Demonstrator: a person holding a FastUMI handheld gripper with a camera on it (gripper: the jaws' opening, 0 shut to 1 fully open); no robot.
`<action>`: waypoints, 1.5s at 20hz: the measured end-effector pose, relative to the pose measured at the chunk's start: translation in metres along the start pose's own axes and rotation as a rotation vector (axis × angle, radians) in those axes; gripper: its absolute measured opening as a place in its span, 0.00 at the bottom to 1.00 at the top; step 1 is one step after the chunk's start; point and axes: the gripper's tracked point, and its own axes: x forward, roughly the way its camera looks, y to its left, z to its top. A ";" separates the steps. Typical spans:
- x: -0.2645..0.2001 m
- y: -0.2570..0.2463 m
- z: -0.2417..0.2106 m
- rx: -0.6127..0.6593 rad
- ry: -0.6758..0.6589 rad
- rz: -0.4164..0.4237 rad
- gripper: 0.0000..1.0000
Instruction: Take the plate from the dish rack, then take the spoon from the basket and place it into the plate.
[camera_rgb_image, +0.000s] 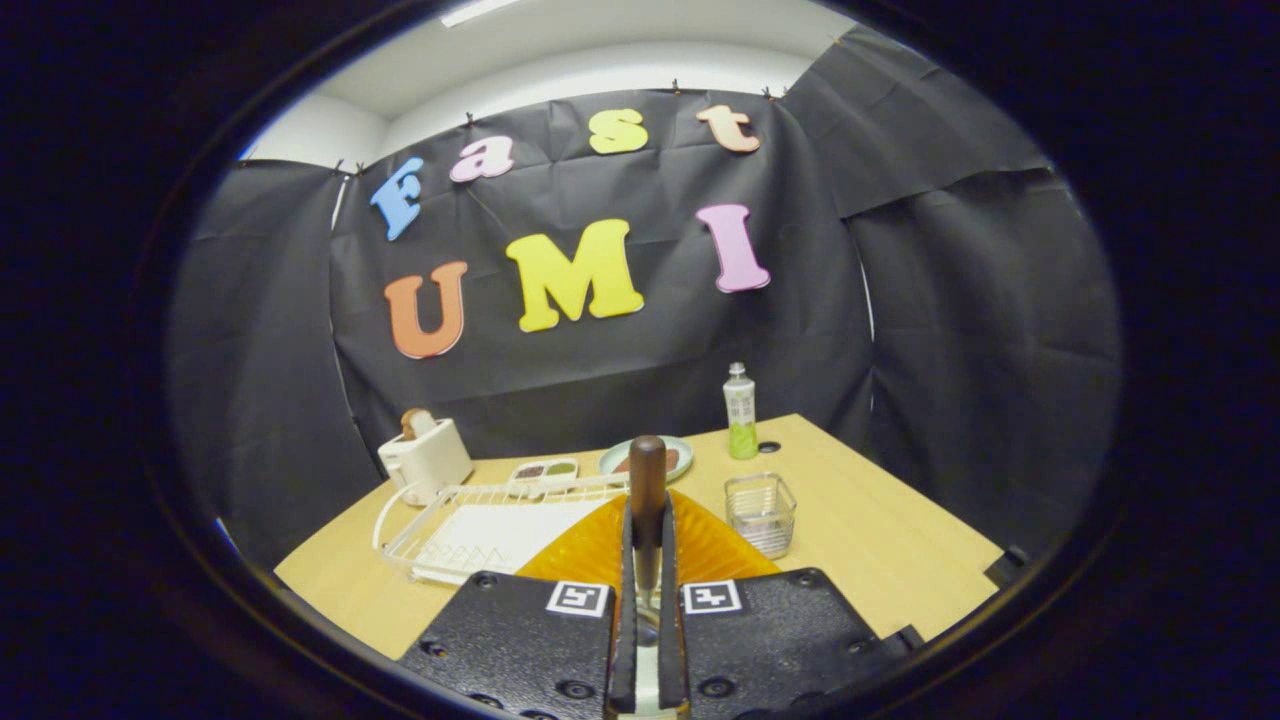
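Spoon pinched over the plate, near the table's front edge.

Gripper view: the gripper (647, 575) has both fingers pressed on the dark-brown wooden-handled spoon (647, 490), handle standing upright between them, above the ribbed amber plate (600, 550) lying beside the white wire dish rack (480, 520). The clear square basket (760, 512) sits just beyond (toward the right edge). The spoon looks light, stiff and smooth; mid-handle is the sensible hold.

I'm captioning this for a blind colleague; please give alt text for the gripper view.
The gripper is shut on a spoon, held upright above an orange plate on a wooden table. Beside it are a white dish rack and a clear basket.
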 end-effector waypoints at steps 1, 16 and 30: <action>-0.002 0.006 -0.009 -0.008 -0.002 0.003 0.14; -0.005 0.021 -0.078 -0.029 -0.044 0.018 0.19; -0.109 0.000 -0.006 -0.165 -0.209 -0.014 1.00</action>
